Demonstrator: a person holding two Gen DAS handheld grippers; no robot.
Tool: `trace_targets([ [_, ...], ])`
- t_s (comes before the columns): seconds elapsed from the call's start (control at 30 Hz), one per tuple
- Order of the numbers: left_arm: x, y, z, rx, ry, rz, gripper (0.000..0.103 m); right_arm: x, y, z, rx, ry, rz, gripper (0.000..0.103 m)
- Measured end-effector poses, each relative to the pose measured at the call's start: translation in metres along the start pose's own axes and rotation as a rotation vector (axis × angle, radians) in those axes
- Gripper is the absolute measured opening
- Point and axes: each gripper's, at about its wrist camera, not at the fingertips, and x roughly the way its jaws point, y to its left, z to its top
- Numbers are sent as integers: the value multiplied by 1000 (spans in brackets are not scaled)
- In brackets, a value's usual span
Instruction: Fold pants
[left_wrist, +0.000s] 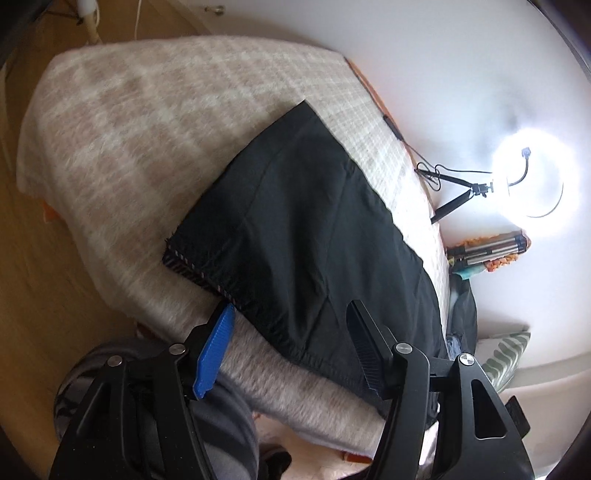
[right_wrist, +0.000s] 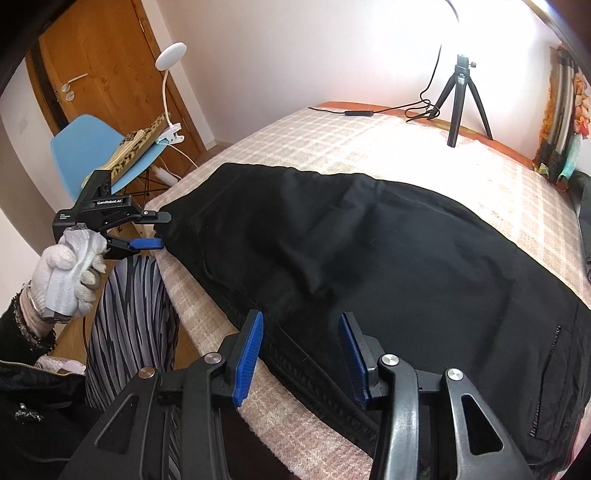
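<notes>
Now the pants (right_wrist: 351, 251) lie spread flat on the bed (right_wrist: 388, 147), along its near edge, apparently already doubled over, with 1 hemmed end (left_wrist: 199, 266) toward the left and the wider part running off to the right.

Both grippers sit at that near edge. The left gripper (right_wrist: 159, 229) has its fingers parted around the left corner of the cloth; from its own camera the fingers stand wide open, the corner between them, nothing pinched. The right gripper (right_wrist: 301, 354) also has its fingers apart, straddling the near seam (right_wrist: 303, 365) without closing on it.

I judge this the grasp stage before a fold. Next, both sets of fingers need to close on the edge, catching all layers together, then lift and carry it evenly across. A shallow pinch could drop a lower layer.
</notes>
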Motion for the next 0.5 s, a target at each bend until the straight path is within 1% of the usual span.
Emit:
trace_targets([
  [0.03,2,-3,2,12,-4,6,62,0,0,1,2,-1,-1,45],
  [0.07,1,-2,2,2,0,10,62,0,0,2,3,-2,-1,45],
  [0.13,-3,-2,-1,-29,20,-16,62,-1,1,2,5,-4,-2,45],
  [0.17,-4,-4,-4,-17,11,-6,62,-2,2,2,2,-4,-6,45],
  [0.23,-4,-8,-6,22,-11,42,64,-4,3,1,-6,-6,-4,45],
  [0.3,0,-9,-2,30,-26,63,65,-4,2,2,-9,-5,-6,45],
  [0.4,9,-12,5,9,-33,41,66,-3,-2,5,5,-13,-11,45],
  [0.47,14,-15,7,32,-47,44,66,-5,-2,7,15,-24,-1,45],
  [0.5,15,-17,7,43,-59,47,70,-7,-2,7,14,-30,1,45],
])
